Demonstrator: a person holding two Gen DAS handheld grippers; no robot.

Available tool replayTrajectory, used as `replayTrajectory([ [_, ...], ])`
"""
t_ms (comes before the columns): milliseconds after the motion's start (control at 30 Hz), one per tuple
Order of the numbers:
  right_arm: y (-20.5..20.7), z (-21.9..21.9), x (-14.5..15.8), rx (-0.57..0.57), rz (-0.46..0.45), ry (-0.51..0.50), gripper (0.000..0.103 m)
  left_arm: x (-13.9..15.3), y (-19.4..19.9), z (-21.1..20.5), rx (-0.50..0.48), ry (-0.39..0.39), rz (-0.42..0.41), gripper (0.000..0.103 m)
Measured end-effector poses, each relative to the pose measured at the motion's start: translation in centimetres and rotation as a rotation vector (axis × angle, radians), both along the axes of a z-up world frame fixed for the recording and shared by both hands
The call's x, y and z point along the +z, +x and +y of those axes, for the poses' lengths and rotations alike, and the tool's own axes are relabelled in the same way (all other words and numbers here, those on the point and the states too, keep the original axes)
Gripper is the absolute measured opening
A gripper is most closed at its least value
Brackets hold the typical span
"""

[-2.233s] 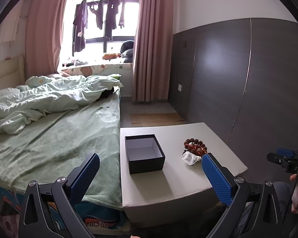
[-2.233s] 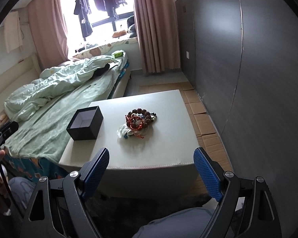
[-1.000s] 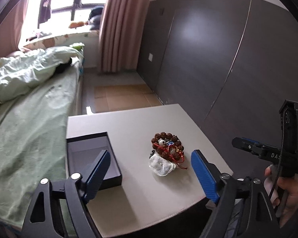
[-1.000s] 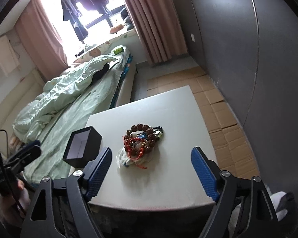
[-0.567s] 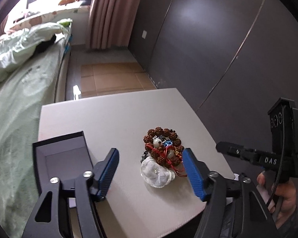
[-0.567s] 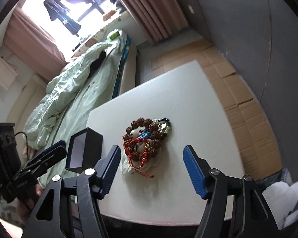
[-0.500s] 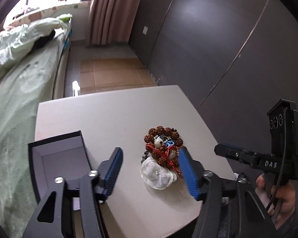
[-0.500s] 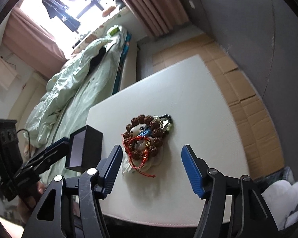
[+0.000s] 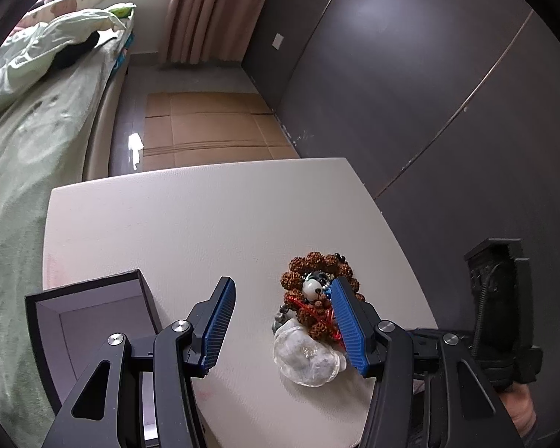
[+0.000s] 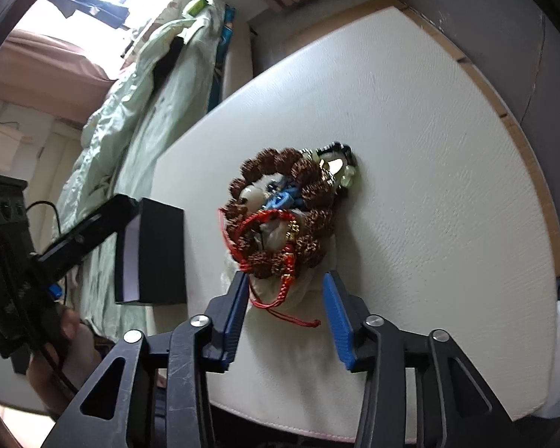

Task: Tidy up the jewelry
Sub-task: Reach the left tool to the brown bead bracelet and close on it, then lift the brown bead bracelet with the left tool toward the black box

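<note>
Only plain jewelry pile (image 10: 280,220), black box (image 9: 93,321).

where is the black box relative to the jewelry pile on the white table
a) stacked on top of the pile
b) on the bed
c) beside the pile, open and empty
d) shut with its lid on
c: the black box stands on the white table apart from the jewelry pile, lid off, its pale interior bare.
</note>
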State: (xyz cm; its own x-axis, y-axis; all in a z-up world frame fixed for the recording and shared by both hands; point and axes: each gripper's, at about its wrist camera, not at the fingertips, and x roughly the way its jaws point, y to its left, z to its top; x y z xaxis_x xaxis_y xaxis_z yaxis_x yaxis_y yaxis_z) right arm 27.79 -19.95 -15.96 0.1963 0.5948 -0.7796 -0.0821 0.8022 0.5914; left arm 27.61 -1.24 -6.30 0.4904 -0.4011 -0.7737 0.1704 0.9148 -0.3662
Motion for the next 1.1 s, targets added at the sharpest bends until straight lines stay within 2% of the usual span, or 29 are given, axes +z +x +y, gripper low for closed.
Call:
replayTrajectory([
  [33, 0.1, 0.2, -0.3, -0.004, 0.010, 0.004, 0.028, -0.1, 0.1, 0.0, 0.000, -0.005, -0.001, 0.055],
  [67, 0.1, 0.4, -0.5, -0.005, 0.018, 0.013, 0.014, -0.2, 0.1, 0.0, -0.001, -0.011, 0.002, 0.055],
  [100, 0.1, 0.5, -0.6, -0.003, 0.019, 0.019, 0.010, -0.5, 0.2, 0.0, -0.002, -0.016, 0.006, 0.055],
  [267, -0.4, 0.2, 0.8, -0.015, -0.068, 0.005, 0.009, -2.1, 1.1, -0.1, -0.002, -0.050, 0.048, 0.055],
  [500, -0.8, -1.9, 3.5, -0.088, -0.188, 0.045, 0.009, -2.4, 2.1, -1.8, -0.016, -0.052, 0.041, 0.055],
  [600, -0.8, -2.9, 4.4, -0.127, -0.225, 0.045, 0.009, -3.3, 3.0, -2.3, -0.009, -0.057, 0.064, 0.044],
  [900, -1.1, -6.1, 5.7, -0.220, -0.287, 0.098, 0.009, -6.3, 4.7, -3.6, 0.001, -0.078, 0.152, 0.043],
  [1100, -0.9, -6.8, 5.6, -0.240, -0.285, 0.101, 0.009, -8.0, 5.4, -4.2, -0.010, -0.099, 0.195, 0.043],
])
